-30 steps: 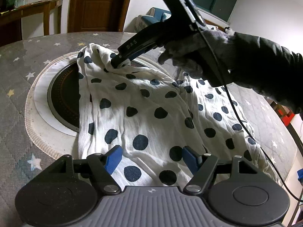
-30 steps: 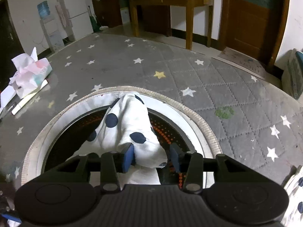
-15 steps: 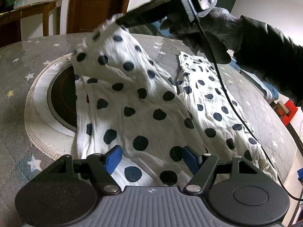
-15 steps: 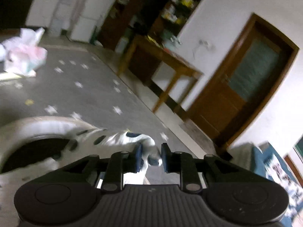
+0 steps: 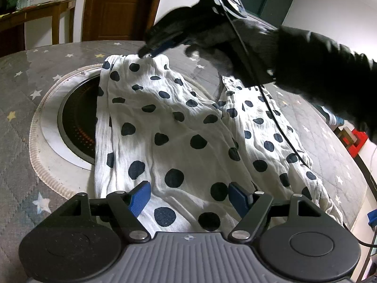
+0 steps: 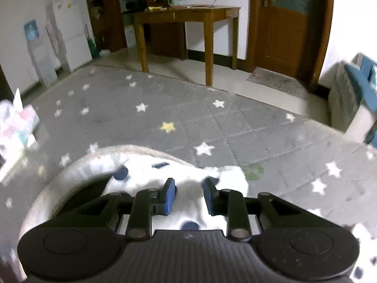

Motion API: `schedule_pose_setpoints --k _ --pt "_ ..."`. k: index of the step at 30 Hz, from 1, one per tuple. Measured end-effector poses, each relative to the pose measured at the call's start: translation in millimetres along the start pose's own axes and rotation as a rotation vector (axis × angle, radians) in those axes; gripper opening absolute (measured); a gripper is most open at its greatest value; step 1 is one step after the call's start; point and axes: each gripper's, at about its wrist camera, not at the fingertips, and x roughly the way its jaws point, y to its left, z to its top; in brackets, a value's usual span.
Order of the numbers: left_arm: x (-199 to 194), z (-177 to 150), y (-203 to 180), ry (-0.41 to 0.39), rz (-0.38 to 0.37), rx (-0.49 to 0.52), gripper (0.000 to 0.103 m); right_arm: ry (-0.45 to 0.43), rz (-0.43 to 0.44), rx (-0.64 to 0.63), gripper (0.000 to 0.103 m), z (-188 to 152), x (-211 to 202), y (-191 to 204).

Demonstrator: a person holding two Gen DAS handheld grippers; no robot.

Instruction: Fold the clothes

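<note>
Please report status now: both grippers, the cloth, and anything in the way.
Left gripper open over cloth. Right gripper opening, cloth between pads, not pinched. Cloth partly covers round burner.

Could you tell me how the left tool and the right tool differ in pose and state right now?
The left tool stands wide open, low over the near edge of the white dark-dotted cloth; the right tool is narrower and opening, at the cloth's far edge.
The left tool's pads press nothing; the right has cloth between its pads.
Both have blue pads and point downward.
</note>
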Motion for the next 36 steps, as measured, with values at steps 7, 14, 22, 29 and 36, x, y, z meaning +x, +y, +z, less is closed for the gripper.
schedule_pose_setpoints --k 7,14,22,29,36 --pt "1 1 -1 0.000 0.000 -0.004 0.076 -0.009 0.023 -0.031 0.042 27 29 17" --pt "0 0 0 -0.004 -0.004 -0.014 0.076 0.074 -0.052 -0.167 0.035 14 43 38" --pt "0 -1 2 -0.011 -0.015 -0.013 0.078 0.124 -0.065 -0.191 0.029 1 43 47" --pt "0 -1 4 -0.015 -0.023 -0.017 0.078 0.089 -0.044 -0.141 0.007 8 47 45" --pt "0 -1 5 -0.017 -0.023 -0.025 0.078 -0.056 0.021 -0.053 0.020 30 30 43"
